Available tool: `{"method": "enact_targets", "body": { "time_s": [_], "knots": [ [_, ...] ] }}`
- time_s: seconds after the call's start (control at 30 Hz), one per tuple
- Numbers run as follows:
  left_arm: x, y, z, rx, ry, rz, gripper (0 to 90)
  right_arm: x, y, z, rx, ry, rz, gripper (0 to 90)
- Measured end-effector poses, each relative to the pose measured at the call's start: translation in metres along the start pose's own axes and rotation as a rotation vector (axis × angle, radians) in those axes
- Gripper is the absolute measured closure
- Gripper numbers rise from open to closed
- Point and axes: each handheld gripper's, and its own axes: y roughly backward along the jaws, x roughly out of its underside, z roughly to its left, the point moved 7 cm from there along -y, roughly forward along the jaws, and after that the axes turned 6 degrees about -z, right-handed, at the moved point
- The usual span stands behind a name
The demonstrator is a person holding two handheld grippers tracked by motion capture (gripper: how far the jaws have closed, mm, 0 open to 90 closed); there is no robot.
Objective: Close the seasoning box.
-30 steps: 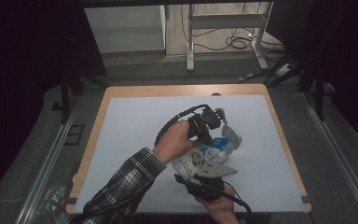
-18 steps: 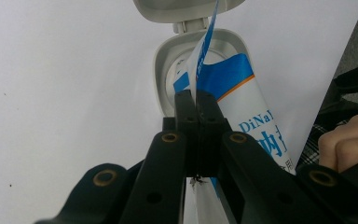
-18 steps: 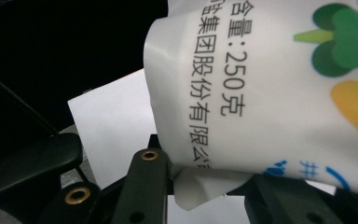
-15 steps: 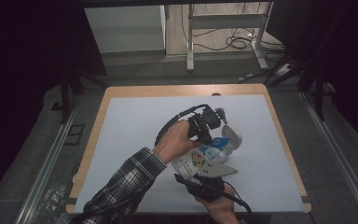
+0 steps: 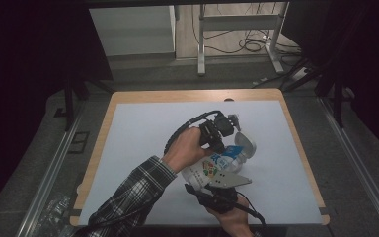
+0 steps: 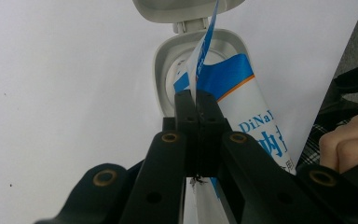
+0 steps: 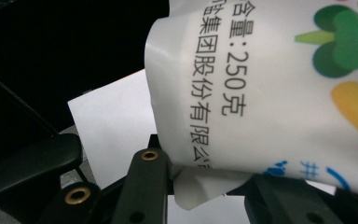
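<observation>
A white pouch (image 5: pixel 212 168) with blue and coloured print lies on the white table sheet (image 5: pixel 138 143), its grey flip lid (image 5: pixel 245 144) open and pointing away from me. My left gripper (image 5: pixel 228 140) reaches it from the left, shut on a thin blue-and-white strip (image 6: pixel 205 51) that rises out of the lid's opening (image 6: pixel 161 70). In the left gripper view the left gripper (image 6: pixel 196 100) has its jaws pressed together on that strip. My right gripper (image 5: pixel 208 181) holds the pouch's near end. The right gripper (image 7: pixel 209 186) has its jaws on the folded bottom edge of the pouch (image 7: pixel 270 84).
The sheet covers a wooden table top (image 5: pixel 102 143) with dark floor on all sides. A metal frame (image 5: pixel 237 29) and cables stand beyond the far edge. Crumpled plastic (image 5: pixel 54 212) lies on the floor at lower left.
</observation>
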Motion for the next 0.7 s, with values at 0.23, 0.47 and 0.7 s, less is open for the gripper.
{"method": "enact_targets", "body": {
  "time_s": [0.23, 0.47, 0.7],
  "knots": [
    [-0.0001, -0.0002, 0.0000, 0.001, -0.001, 0.002, 90.0, -0.0003, 0.0000, 0.0001, 0.001, 0.000, -0.003, 74.5],
    [-0.0002, 0.0001, -0.0001, 0.001, 0.000, 0.006, 90.0, -0.0005, 0.0002, 0.0005, -0.002, 0.001, -0.004, 74.5],
    [-0.0002, 0.0003, 0.0005, 0.003, 0.000, 0.009, 90.0, -0.0004, 0.0000, 0.0004, -0.001, 0.005, -0.003, 74.5]
  ]
}}
